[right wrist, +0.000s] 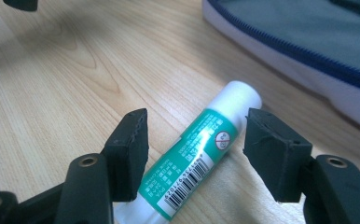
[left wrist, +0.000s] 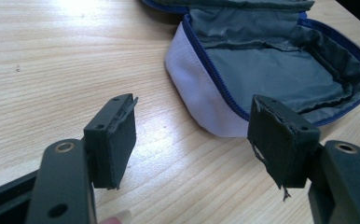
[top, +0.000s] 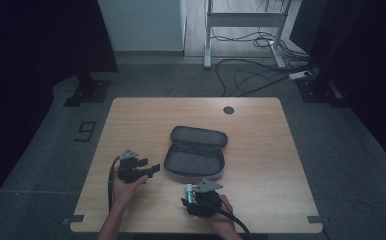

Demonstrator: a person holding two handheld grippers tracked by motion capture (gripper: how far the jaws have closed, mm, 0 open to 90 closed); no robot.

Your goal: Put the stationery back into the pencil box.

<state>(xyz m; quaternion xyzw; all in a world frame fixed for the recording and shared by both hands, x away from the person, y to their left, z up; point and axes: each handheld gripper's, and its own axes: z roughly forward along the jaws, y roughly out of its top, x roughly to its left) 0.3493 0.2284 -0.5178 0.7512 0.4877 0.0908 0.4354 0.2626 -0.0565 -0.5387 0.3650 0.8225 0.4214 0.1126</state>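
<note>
Straddling the glue stick [right wrist: 194, 154] with wide jaws, the right gripper [right wrist: 194, 156] hasn't gripped it; the left gripper [left wrist: 192, 140] waits wide open beside the empty pouch [left wrist: 280, 74].

Dim overhead view, bright close-ups.
My table [top: 261, 150] sits in low light, surroundings black; glare whitens its far edge.

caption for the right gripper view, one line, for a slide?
Open right gripper straddling a green-and-white glue stick lying on the wooden table, beside the open pencil case.
</note>
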